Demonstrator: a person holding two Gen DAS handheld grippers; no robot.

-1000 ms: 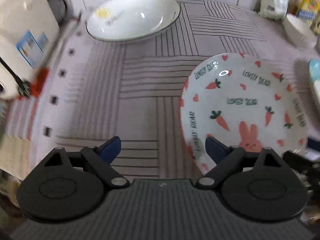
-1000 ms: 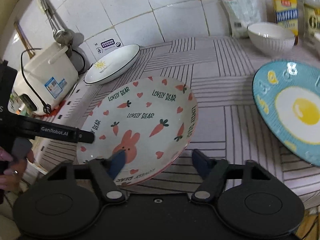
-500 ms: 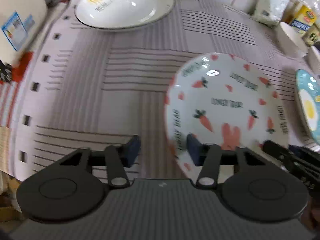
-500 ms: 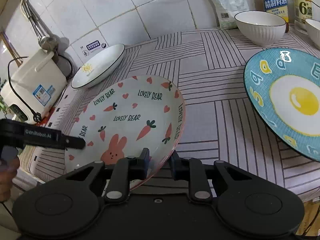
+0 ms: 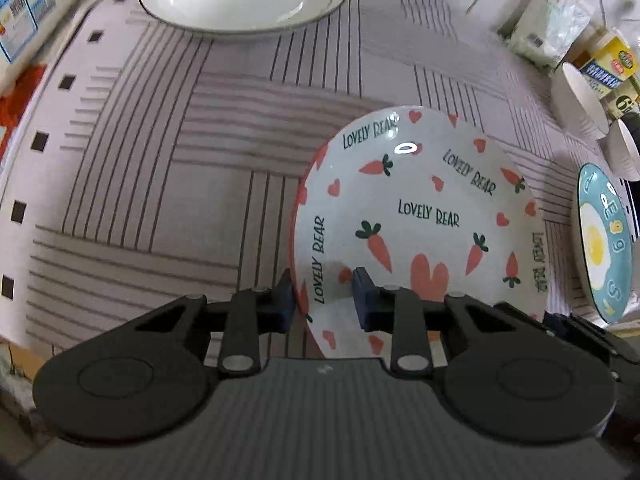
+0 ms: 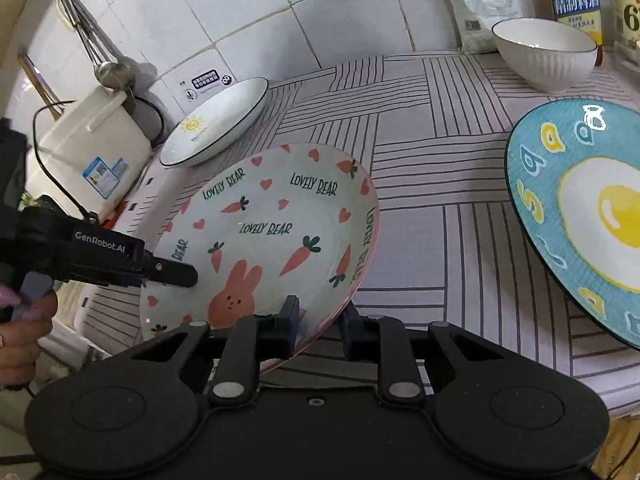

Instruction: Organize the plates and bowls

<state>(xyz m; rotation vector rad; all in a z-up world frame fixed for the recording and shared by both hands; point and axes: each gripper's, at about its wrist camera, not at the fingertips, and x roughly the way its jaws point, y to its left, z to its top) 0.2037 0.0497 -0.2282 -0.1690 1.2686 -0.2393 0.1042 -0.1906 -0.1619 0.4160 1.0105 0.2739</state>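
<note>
Item inspected: carrot-and-rabbit plate (image 6: 276, 236), glazed ceramic, lettered "LOVELY BEAR".
Position: near edge of the striped surface (image 6: 420, 208), tilted, right rim raised; between the sun-print plate (image 6: 216, 120) at the back and the blue egg plate (image 6: 584, 216) to the right.
Left gripper (image 5: 322, 300): jaws closing, the plate's left rim between the pads, one inside the well, one outside.
Right gripper (image 6: 318, 326): clamped on the near-right rim, one pad above, one below.
Stiffness: judged rigid; no flex expected.
Weight: judged moderate; two opposed rim holds are suited to it.
Slip: glossy glaze is judged slippery under narrow pads.
Fragility: judged brittle; chipping is likely if it is knocked against other crockery.
Hold point: the rim, as taken; the plate is best kept level.
Nearby: white ribbed bowl (image 6: 546, 54) at the back right.
</note>
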